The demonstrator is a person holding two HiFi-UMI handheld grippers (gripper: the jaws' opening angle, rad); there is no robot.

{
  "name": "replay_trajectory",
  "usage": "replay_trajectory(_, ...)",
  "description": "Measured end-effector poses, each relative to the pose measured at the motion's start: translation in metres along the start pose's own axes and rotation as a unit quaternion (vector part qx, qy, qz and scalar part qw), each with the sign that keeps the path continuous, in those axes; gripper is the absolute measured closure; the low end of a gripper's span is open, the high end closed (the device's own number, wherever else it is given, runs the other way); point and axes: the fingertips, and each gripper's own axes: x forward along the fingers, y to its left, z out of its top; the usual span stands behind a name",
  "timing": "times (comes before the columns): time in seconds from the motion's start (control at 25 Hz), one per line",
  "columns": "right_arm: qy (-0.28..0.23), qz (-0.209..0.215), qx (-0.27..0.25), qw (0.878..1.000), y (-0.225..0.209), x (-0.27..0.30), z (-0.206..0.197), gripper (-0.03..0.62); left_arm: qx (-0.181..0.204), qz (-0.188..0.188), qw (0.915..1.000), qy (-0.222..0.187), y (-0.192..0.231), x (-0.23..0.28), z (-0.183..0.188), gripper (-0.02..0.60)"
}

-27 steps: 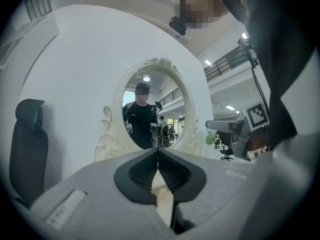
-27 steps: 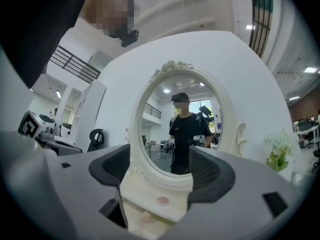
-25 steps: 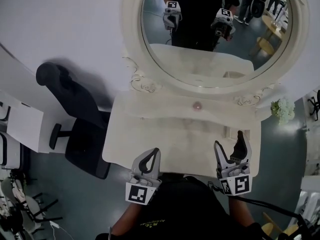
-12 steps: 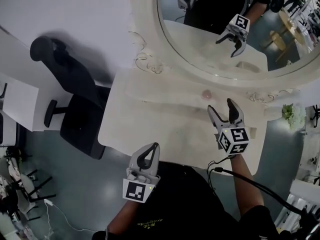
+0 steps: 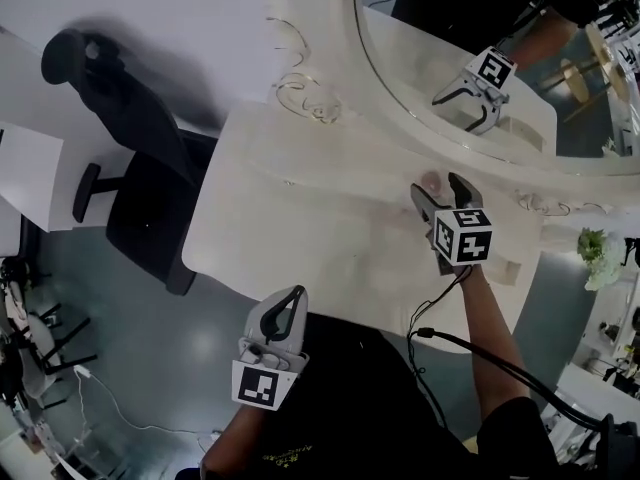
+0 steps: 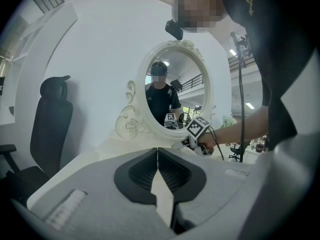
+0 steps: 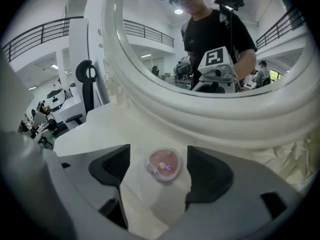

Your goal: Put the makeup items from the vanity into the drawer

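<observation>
Pink round compact (image 7: 163, 165): on vanity top (image 5: 300, 208), between the parted jaws of right gripper (image 5: 437, 190), touching neither; mirror frame (image 7: 210, 114) just behind. Left gripper (image 6: 158, 156): jaws together, empty, back from vanity's near edge.

The head view looks steeply down from above the vanity top (image 5: 300, 198), taking in the left gripper (image 5: 297, 294), the right gripper (image 5: 437, 186) and the lower arc of the mirror (image 5: 470, 78). The left gripper view sits low behind its touching jaws, facing the mirror well beyond their tips; the right gripper shows there too. The right gripper view rides close over the top, the mirror frame (image 7: 200, 109) just past its parted jaws, a pink round case (image 7: 163, 165) between them
</observation>
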Motion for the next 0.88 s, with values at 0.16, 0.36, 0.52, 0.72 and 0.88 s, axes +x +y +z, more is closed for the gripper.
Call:
replay_trajectory(0.16, 0.040, 0.002, -0.001, 0.999, -0.003, 0.016, -0.015, 0.243, -0.008, 0.009, 0.9999, 0.004, 0.004, -0.002, -0.004, 0.560)
replay_trajectory(0.36, 0.055, 0.013, 0.011, 0.998, -0.006, 0.019, -0.017, 0.251, -0.010, 0.015, 0.9998, 0.006, 0.006, -0.003, -0.009, 0.560)
replay_trajectory(0.52, 0.049, 0.003, 0.019, 0.999, -0.009, 0.015, -0.019, 0.362, -0.002, 0.011, 0.9999, 0.001, 0.002, -0.002, -0.005, 0.560)
replay_trajectory(0.72, -0.008, 0.002, 0.023, 1.000, -0.005, -0.013, -0.004, 0.364, 0.020, -0.002, 0.9998, 0.003, -0.007, 0.000, 0.004, 0.559)
replay_trajectory(0.88, -0.081, -0.008, 0.010, 0.997, -0.004, -0.069, 0.025, 0.364, 0.043, -0.022, 0.9988, 0.003, -0.017, 0.011, 0.012, 0.559)
